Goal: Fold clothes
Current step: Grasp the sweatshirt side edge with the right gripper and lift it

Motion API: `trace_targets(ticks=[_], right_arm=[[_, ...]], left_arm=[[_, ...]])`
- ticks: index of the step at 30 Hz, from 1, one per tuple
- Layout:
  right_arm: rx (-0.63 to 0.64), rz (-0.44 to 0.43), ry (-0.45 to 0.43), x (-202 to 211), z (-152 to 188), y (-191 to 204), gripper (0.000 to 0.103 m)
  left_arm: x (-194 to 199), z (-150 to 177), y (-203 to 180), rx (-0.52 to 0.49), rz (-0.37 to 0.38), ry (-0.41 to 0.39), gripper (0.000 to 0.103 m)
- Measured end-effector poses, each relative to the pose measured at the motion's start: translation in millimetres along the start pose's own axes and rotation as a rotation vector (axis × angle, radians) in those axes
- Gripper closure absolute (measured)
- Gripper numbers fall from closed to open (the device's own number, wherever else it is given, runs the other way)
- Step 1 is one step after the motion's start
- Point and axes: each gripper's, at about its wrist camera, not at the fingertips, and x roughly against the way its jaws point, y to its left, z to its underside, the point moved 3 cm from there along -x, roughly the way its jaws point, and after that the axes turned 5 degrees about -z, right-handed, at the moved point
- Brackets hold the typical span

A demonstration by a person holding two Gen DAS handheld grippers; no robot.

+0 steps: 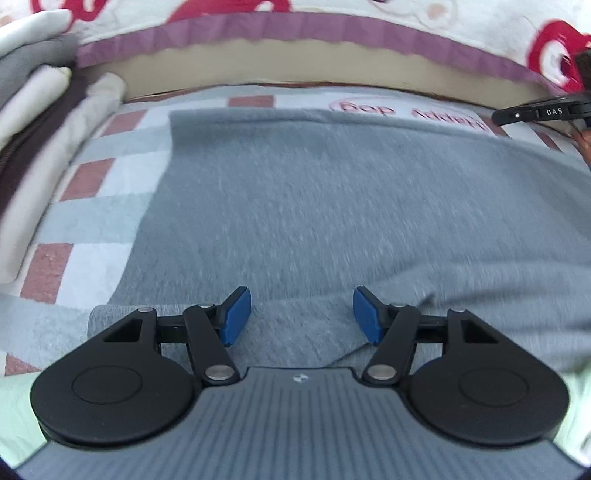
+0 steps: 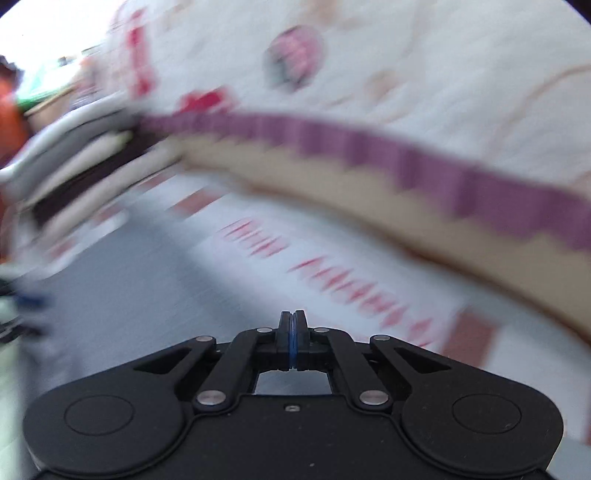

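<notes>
A grey garment [image 1: 314, 206] lies spread flat on a checked blanket [image 1: 107, 206], with a folded layer along its near edge. My left gripper [image 1: 301, 314] hovers over that near edge. It is open, its blue pads [image 1: 236, 317] wide apart with only cloth below them. My right gripper [image 2: 294, 321] is shut, pads pressed together, and no cloth shows between them. It also appears as a black tip at the garment's far right corner, right gripper [image 1: 498, 115]. The right wrist view is heavily blurred; the grey garment [image 2: 122, 288] shows at its lower left.
A stack of folded clothes [image 1: 40, 122] in white, grey and dark tones sits at the left. Behind the blanket runs a tan band [image 1: 258, 66] under a purple-trimmed, red-patterned cover [image 1: 295, 33]. Pink lettering [image 1: 406, 109] marks the blanket beyond the garment.
</notes>
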Motion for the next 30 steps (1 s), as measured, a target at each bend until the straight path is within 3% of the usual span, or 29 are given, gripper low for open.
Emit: trace_targets(ticks=[2,3,5,8,9,10,12,14,15,16,18,20,21,22,24,25,28,30], right_arm=[[0.038,-0.07,0.106,-9.0,14.3,14.6,0.082],[0.033,-0.104,0.165,-14.7,24.3,20.6,0.058],[0.01,-0.197,0.242,-20.0,44.7,33.5,0.056],[-0.089,-0.374,0.271,-11.7,68.4,49.3,0.055],[-0.157,-0.436,0.287,-9.7,74.9,50.6,0.053],[-0.201,-0.487,0.306,-7.4,83.5,54.8,0.052],[-0.267,-0.576,0.347,-2.3,102.4,66.0,0.052],[-0.222,-0.591,0.371,3.7,119.0,87.4,0.06],[-0.184,-0.596,0.381,6.9,126.3,101.2,0.088],[-0.141,-0.601,0.373,12.5,132.1,117.0,0.093],[-0.047,-0.568,0.344,24.3,141.9,146.7,0.093],[0.023,-0.465,0.312,32.9,148.7,165.4,0.093],[0.004,-0.447,0.277,36.9,150.6,167.2,0.093],[-0.026,-0.439,0.238,41.1,152.6,167.4,0.093],[-0.11,-0.461,0.177,44.8,159.7,167.0,0.088],[-0.123,-0.446,0.166,43.0,163.6,168.8,0.082],[-0.157,-0.404,0.14,38.4,170.3,170.5,0.077],[-0.19,-0.392,0.137,37.0,168.1,165.6,0.076]], left_arm=[[-0.4,4.2,-1.5,-0.025,0.031,0.018,0.032],[-2.0,5.6,-3.1,-0.044,0.038,0.034,0.029],[-3.9,6.8,-6.9,-0.076,0.024,0.046,0.028],[-4.6,4.3,-9.6,-0.103,-0.021,0.053,0.029],[-5.9,2.9,-9.4,-0.109,-0.044,0.064,0.046],[-6.5,1.0,-8.9,-0.113,-0.068,0.073,0.095],[-4.7,-4.5,-5.6,-0.108,-0.13,0.077,0.103],[6.6,-10.2,3.7,-0.057,-0.207,0.037,0.103],[16.3,-11.7,10.0,-0.014,-0.239,0.004,0.103],[25.8,-12.0,16.4,0.029,-0.276,-0.019,0.103],[42.1,-6.6,27.9,0.123,-0.336,-0.032,0.1],[51.3,2.9,36.7,0.244,-0.312,-0.01,0.094],[52.8,7.6,40.6,0.312,-0.274,0.008,0.082],[53.1,13.4,44.6,0.386,-0.228,0.022,0.063],[49.1,25.3,52.6,0.532,-0.164,0.053,0.048],[47.3,31.2,55.3,0.599,-0.151,0.072,0.048],[52.2,47.0,51.4,0.704,-0.153,0.087,0.046],[55.8,58.0,47.2,0.753,-0.11,0.078,0.041]])
